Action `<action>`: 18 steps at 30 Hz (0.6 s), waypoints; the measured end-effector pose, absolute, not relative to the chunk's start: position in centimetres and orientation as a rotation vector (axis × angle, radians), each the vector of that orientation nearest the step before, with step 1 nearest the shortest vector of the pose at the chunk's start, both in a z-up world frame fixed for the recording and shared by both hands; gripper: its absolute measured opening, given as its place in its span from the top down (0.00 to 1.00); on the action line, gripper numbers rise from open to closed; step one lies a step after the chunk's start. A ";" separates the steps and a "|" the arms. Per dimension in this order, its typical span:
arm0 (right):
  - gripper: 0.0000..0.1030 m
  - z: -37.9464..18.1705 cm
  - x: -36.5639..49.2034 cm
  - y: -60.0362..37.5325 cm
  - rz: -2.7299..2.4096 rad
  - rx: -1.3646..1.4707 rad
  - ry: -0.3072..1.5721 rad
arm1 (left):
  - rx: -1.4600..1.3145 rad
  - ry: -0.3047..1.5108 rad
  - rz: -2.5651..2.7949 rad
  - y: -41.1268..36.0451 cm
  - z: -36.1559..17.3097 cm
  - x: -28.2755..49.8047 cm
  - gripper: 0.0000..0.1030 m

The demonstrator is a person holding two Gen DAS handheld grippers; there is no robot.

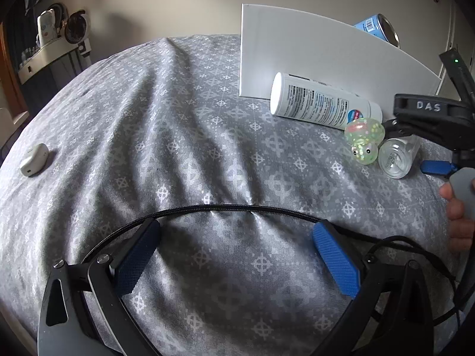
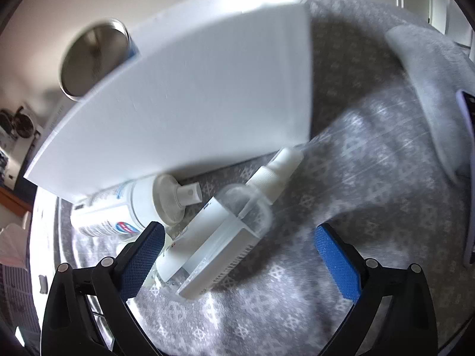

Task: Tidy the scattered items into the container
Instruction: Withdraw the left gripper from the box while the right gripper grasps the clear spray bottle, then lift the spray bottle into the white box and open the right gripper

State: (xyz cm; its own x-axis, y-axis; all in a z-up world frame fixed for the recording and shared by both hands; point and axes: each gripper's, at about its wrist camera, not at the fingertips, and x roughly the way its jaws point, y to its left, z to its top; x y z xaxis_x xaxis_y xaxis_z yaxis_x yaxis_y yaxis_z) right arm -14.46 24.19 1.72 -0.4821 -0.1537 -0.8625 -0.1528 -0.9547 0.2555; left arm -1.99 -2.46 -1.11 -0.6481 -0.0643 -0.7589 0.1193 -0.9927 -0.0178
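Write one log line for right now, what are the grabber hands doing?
left gripper: open, empty, over bedspread | right gripper: open, around clear spray bottle, not gripped | white container: holds blue can

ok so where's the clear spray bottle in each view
Left wrist: the clear spray bottle lies far right, base toward the camera, beside the glittery squishy toy.
Right wrist: lower centre, lying between the open jaws, nozzle pointing up-right.
Shared landmark: the white labelled bottle lying against the white box.
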 end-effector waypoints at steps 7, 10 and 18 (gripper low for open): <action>0.38 2.4 -13.7 22.1 -2.725 1.505 -0.167 | 1.265 0.083 -2.758 -2.2 -1.2 -1.7 0.00; 0.59 2.8 -12.7 22.6 -2.707 1.491 -0.155 | 1.265 0.083 -2.758 -2.2 -1.1 -1.7 0.00; 0.62 5.5 -8.0 20.6 -2.759 1.260 0.061 | 1.266 0.082 -2.758 -2.2 -1.2 -1.7 0.00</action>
